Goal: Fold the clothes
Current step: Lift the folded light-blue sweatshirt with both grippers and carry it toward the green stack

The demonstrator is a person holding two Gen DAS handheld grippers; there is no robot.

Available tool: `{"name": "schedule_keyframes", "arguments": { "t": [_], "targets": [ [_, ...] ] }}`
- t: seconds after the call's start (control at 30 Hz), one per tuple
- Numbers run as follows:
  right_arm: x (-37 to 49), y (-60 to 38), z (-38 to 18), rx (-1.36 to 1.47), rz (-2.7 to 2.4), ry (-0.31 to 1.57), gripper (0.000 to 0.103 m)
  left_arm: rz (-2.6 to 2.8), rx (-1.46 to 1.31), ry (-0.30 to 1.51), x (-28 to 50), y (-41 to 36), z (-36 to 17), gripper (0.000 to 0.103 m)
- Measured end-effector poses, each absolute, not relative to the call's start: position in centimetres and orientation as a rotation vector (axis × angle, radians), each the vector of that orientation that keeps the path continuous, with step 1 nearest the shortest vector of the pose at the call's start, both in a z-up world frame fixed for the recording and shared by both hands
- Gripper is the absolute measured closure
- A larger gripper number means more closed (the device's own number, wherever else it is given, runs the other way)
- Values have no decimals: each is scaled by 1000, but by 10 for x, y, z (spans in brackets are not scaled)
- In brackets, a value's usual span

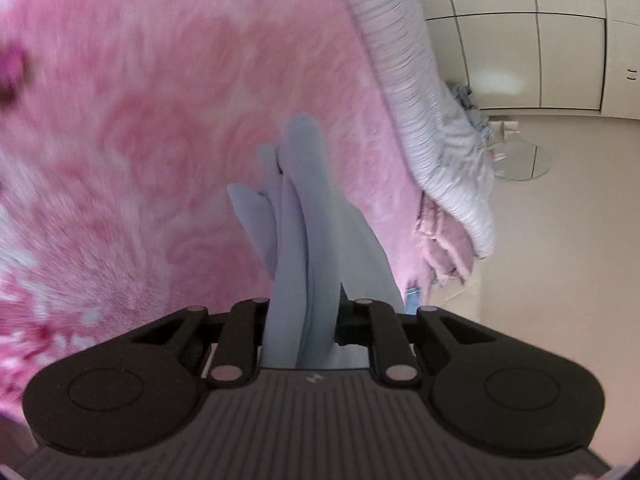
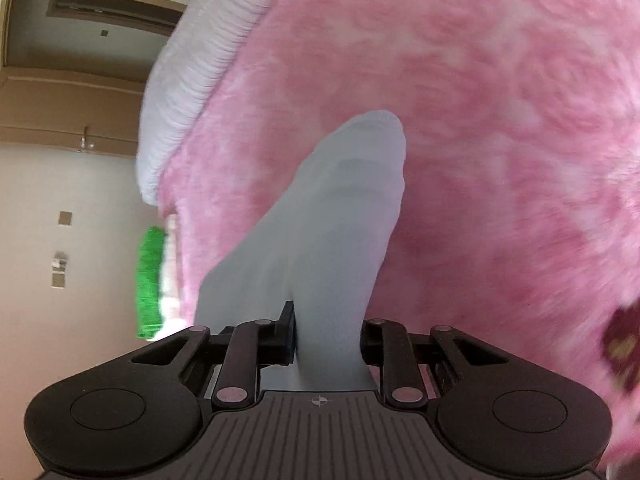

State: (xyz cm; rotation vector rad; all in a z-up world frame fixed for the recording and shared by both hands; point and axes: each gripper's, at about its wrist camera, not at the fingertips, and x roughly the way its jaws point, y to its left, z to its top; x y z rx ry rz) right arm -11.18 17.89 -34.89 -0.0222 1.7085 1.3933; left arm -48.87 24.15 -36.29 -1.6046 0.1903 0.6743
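Over the pink blanket: both grippers hang above its fuzzy surface, each with pale fabric between its jaws.
Carrier: pink blanket (image 1: 168, 128), a plush spread that fills most of both wrist views; a white ribbed cloth (image 1: 404, 80) lies along its edge, beside the room floor.
Left gripper (image 1: 301, 320): jaws drawn together and clamped on a bunched fold of pale blue garment (image 1: 304, 216); several layers stand up between the pads.
Right gripper (image 2: 326, 336): jaws drawn together and clamped on pale fabric (image 2: 332, 216) that rises in a broad, rounded tongue in front of the camera.
Task item, place: the fabric is held in both grippers above the blanket. Whether the two grips are on one garment or on two pieces cannot be told, since neither view shows the other gripper.
Other items: a green cloth (image 2: 150, 280) hangs at the blanket's edge in the right wrist view; a dark red patch (image 2: 624, 344) shows at that view's lower right, too blurred to identify.
Step in hand (judgement): pick-up and lift of the item before it is laid out for folding.
Next move (judgement): keep both grips firm, spread the grippers apart to draw the fabric taut, then lower it flat on a bare part of the blanket, away from the edge with the ribbed cloth.
Caution (judgement): the left grip holds bunched layers; one may slip free under tension.
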Motion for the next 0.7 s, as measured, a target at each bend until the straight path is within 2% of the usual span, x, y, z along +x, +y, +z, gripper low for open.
{"name": "schedule_keyframes", "arguments": {
  "t": [0.17, 0.37, 0.7],
  "targets": [
    [-165, 197, -271, 11, 1400, 1713, 81, 703, -1560, 205, -541, 264, -276, 89],
    [-224, 231, -223, 52, 1473, 1726, 81, 781, -1460, 193, -593, 280, -206, 89],
    [-277, 286, -189, -96, 1730, 1717, 81, 982, -1433, -35, -645, 251, -173, 89]
  ]
}}
